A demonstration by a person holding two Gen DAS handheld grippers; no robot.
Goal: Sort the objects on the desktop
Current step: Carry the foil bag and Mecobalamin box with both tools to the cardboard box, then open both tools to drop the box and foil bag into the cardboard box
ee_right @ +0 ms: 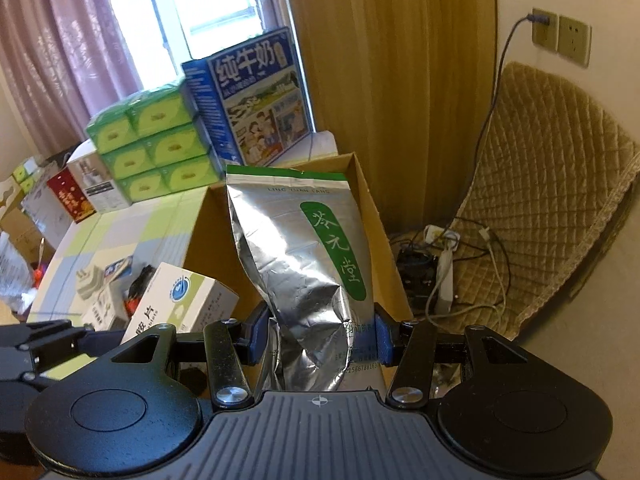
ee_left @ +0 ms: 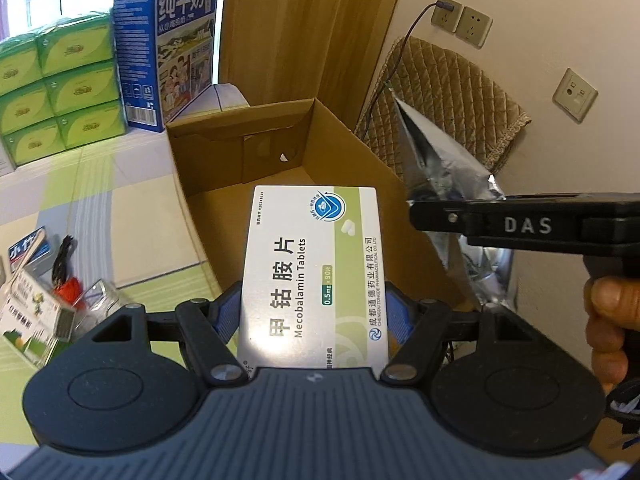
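My left gripper (ee_left: 314,314) is shut on a white and green Mecobalamin tablet box (ee_left: 312,272), held over the open cardboard box (ee_left: 340,148). The cardboard box's floor looks bare. My right gripper (ee_right: 318,338) is shut on a silver foil pouch (ee_right: 296,264) with a green label, held upright at the cardboard box's (ee_right: 362,184) near right wall. In the left wrist view the right gripper (ee_left: 416,210) reaches in from the right with the foil pouch (ee_left: 444,160) and a hand (ee_left: 608,320) behind it. The tablet box (ee_right: 180,300) shows at lower left in the right wrist view.
Small items lie on the green checked mat (ee_left: 80,184) at left: medicine boxes (ee_left: 28,316), a black cable (ee_left: 62,260), a clear case (ee_left: 98,300). Green tissue packs (ee_left: 56,84) and a blue milk carton (ee_left: 172,48) stand behind. A quilted cushion (ee_right: 552,184), cables and a power strip (ee_right: 444,276) sit right.
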